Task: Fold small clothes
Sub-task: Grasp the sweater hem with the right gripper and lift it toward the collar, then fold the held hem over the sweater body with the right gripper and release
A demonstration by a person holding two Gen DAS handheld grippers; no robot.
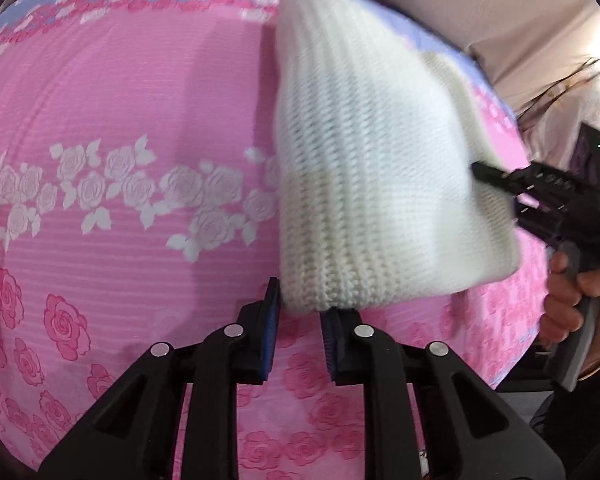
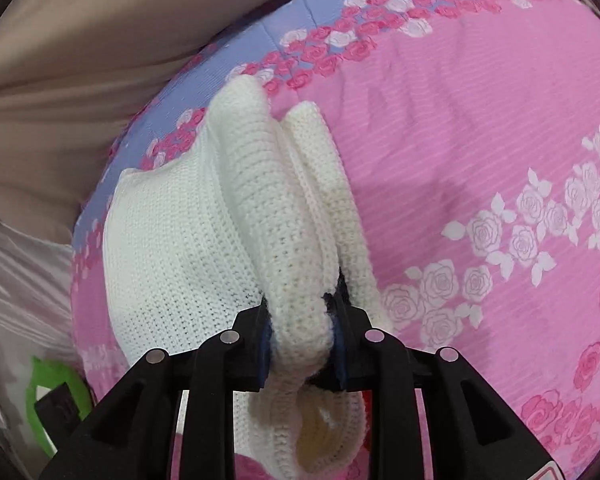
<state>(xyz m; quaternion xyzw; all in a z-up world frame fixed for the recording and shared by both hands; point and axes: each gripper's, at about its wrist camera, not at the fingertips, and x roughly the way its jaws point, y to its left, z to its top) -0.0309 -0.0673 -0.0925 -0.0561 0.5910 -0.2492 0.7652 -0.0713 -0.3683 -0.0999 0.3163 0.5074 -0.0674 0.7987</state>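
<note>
A cream knitted hat (image 1: 364,168) hangs above the pink rose-patterned bed sheet (image 1: 120,128). My left gripper (image 1: 300,312) is at the hat's lower brim corner; its jaws stand a little apart and I cannot tell if they pinch the knit. My right gripper (image 2: 302,320) is shut on the hat's thick folded brim (image 2: 296,272), which bunches between the pads. In the left wrist view the right gripper (image 1: 496,180) grips the hat's right edge, with the person's hand (image 1: 564,304) on its handle.
The sheet has a lilac border (image 2: 236,64) at its far edge. Beige fabric (image 2: 80,40) lies beyond it. A green and white object (image 2: 52,392) sits off the bed at lower left in the right wrist view.
</note>
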